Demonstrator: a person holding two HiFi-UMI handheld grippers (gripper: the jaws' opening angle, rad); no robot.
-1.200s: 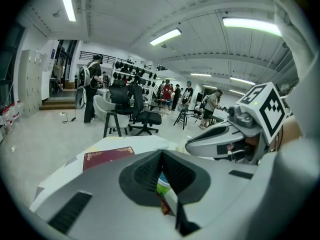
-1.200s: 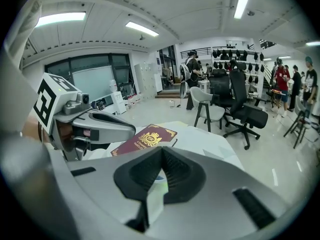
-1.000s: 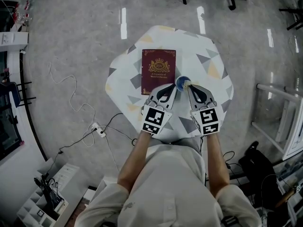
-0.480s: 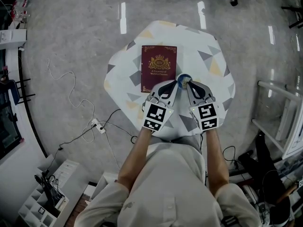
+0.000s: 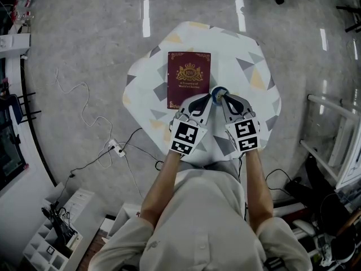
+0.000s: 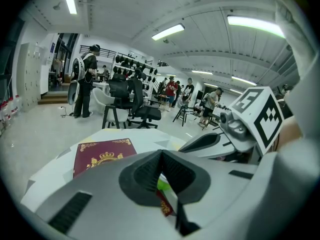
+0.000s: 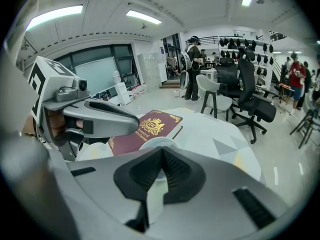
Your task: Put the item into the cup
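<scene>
Green item (image 6: 162,184) pinched in left gripper (image 5: 207,98) jaws, still beside cup (image 5: 219,91), right gripper (image 5: 227,99) jaws clamping its wall

Found a maroon book (image 5: 188,79) with a gold crest lying flat, cover up, on the white bench (image 5: 248,49). Noted grey and yellow triangles printed across the bench top. Saw a glossy grey floor (image 5: 84,33) all round, with a thin cable (image 5: 87,117) looping over it to a power strip (image 5: 117,152) left of the bench. Made out black office chairs (image 6: 142,109) and a white chair (image 7: 215,96) beyond the bench. Spotted several people (image 6: 84,79) standing farther back by racks on the wall. Counted long ceiling lamps (image 6: 167,32) lit overhead.
</scene>
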